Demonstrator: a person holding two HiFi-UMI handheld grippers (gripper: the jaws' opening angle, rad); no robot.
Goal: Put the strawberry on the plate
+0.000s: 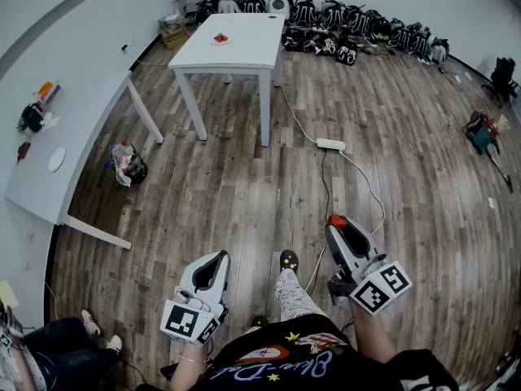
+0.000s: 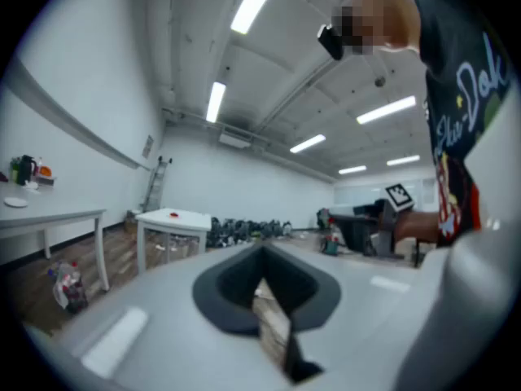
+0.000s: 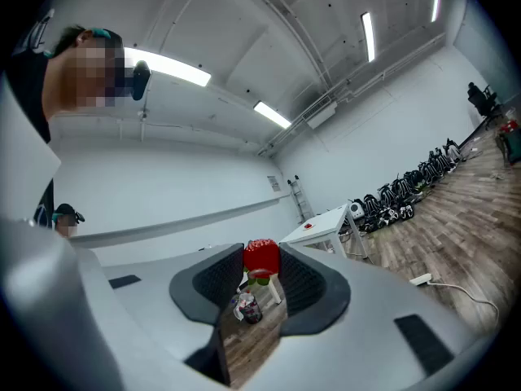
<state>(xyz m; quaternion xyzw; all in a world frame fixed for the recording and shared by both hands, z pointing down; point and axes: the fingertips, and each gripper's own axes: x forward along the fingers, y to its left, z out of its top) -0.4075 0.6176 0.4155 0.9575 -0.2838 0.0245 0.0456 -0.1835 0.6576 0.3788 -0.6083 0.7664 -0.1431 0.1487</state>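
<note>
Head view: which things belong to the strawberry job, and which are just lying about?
Job: strawberry, held in the right gripper; plate on the far table.
Lying about: power strip, bag on the floor, backpacks; left gripper holds nothing.

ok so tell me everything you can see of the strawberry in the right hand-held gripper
The strawberry is a small, glossy red piece with a green leafy cap on its lower end in the right gripper view. By its sheen it looks like plastic. It sits at the very tips of the right hand-held gripper, pinched between the two dark pads, which press on it from either side. Nothing else touches it. It is held in the air above the wood floor.
</note>
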